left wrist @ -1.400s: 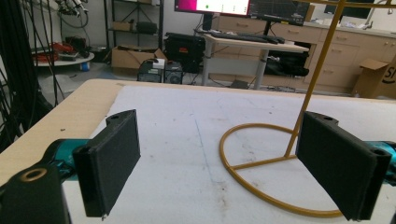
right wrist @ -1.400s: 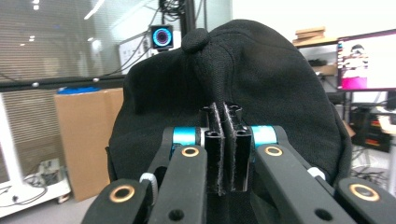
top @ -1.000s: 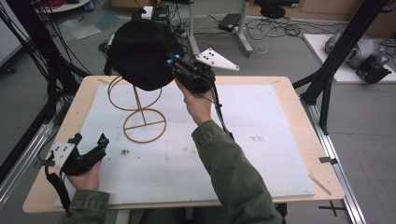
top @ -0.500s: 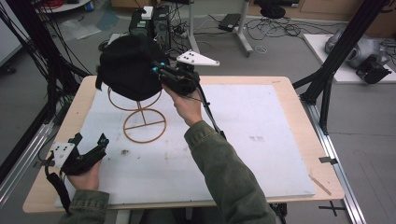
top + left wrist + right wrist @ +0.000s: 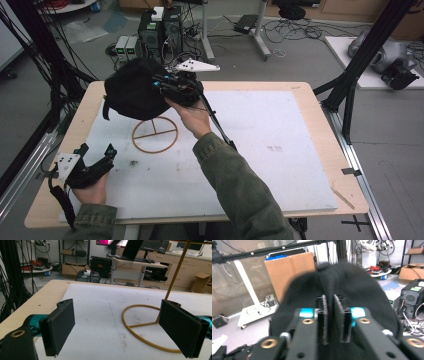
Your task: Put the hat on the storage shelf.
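Observation:
A black fabric cap [image 5: 135,92] hangs over the back left of the table, above a gold wire stand [image 5: 154,134]. My right gripper [image 5: 167,86] is shut on the cap's edge and holds it up. In the right gripper view the jaws pinch a fold of the black cap [image 5: 352,285], with the right gripper [image 5: 329,307] nearly closed around it. My left gripper [image 5: 95,152] rests open near the table's front left corner. In the left gripper view the left gripper [image 5: 120,330] is spread wide with nothing between its pads, and the stand's ring base [image 5: 140,333] lies just ahead.
A white mat [image 5: 280,150] covers most of the wooden table [image 5: 320,107]. Computers and cables [image 5: 160,30] sit on the floor behind the table. Black frame legs [image 5: 350,85] stand at the right, and a rail [image 5: 20,170] runs along the left.
My right gripper has carried the cap leftward and away from the top of the stand. The left gripper has stayed put.

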The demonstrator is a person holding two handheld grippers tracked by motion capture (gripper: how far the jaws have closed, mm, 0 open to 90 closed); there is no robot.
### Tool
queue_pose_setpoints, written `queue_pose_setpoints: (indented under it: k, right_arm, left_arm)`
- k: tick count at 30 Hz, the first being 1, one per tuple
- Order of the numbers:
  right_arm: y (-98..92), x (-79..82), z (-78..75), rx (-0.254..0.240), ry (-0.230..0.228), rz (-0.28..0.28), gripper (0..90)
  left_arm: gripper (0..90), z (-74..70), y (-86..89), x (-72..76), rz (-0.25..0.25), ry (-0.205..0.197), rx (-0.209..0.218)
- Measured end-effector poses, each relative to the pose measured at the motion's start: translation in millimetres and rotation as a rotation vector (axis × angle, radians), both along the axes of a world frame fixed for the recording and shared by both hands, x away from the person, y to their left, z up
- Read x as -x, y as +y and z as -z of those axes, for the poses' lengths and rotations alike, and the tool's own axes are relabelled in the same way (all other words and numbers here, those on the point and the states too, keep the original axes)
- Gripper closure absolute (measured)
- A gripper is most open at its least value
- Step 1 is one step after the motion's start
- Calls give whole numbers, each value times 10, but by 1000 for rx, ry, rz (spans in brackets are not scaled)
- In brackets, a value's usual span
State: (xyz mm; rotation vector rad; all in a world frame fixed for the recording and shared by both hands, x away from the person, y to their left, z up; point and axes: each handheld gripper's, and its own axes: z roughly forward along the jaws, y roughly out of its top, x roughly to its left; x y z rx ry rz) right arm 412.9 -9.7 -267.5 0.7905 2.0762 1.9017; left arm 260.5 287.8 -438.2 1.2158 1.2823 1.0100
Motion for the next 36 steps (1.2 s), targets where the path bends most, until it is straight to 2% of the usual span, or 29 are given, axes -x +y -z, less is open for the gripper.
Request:
queue_pose_setpoints:
  k: [5,7,11,13,14,15,16,17,18,19,20,23,24,25,26,29,32,33,35,36]
  right_arm:
    - [6,12,-9,22,-2,-18,794]
    - [25,32,-2,49,-3,-21,793]
    - [19,47,-6,48,-1,-21,777]
    - [-5,53,-4,47,6,-11,671]
    - [-5,53,-4,47,6,-11,671]
    - [-20,57,-5,45,14,35,460]
    - [-37,48,-4,32,21,41,389]
    - [-37,48,-4,32,21,41,389]
    - [-78,29,-7,14,31,50,257]
    - [-78,29,-7,14,31,50,257]
    - [-138,26,-1,0,23,60,185]
    - [-243,44,14,13,8,107,118]
    - [-282,52,19,21,-3,131,117]
    - [-282,52,19,21,-3,131,117]
    - [-379,67,30,21,-12,159,113]
    - [-527,83,52,18,-22,196,113]
    - [-625,94,76,21,-37,212,113]
    - [-739,120,106,20,-52,239,112]
    - [-780,126,118,20,-53,247,113]
    - [-885,147,152,20,-49,269,112]
  left_arm:
    - [141,-2,-6,3,2,0,-3]
    - [141,-2,-8,2,3,-1,-3]
    - [141,-1,-12,-1,6,0,-4]
    - [141,0,-11,-3,6,-1,-3]
    - [141,0,-11,-3,6,0,-2]
    - [141,0,-11,-4,5,-1,-3]
    - [141,0,-10,-5,5,-1,-2]
    - [141,0,-10,-5,5,-1,-2]
    - [140,1,-16,-5,8,-6,0]
    - [141,1,-16,-5,8,-6,0]
    - [141,-1,-17,-3,6,-4,-2]
    - [141,-1,-24,-8,9,-3,-6]
    - [141,-2,-30,-11,11,-3,-6]
    - [140,-2,-30,-11,11,-3,-6]
    - [141,-2,-31,-12,10,-3,-7]
    - [141,-3,-32,-14,9,-5,-8]
    - [141,-2,-38,-18,7,-8,-5]
    - [141,-2,-40,-19,6,-7,-6]
    - [141,-3,-38,-16,10,-2,-17]
    - [141,-3,-44,-16,9,-3,-15]
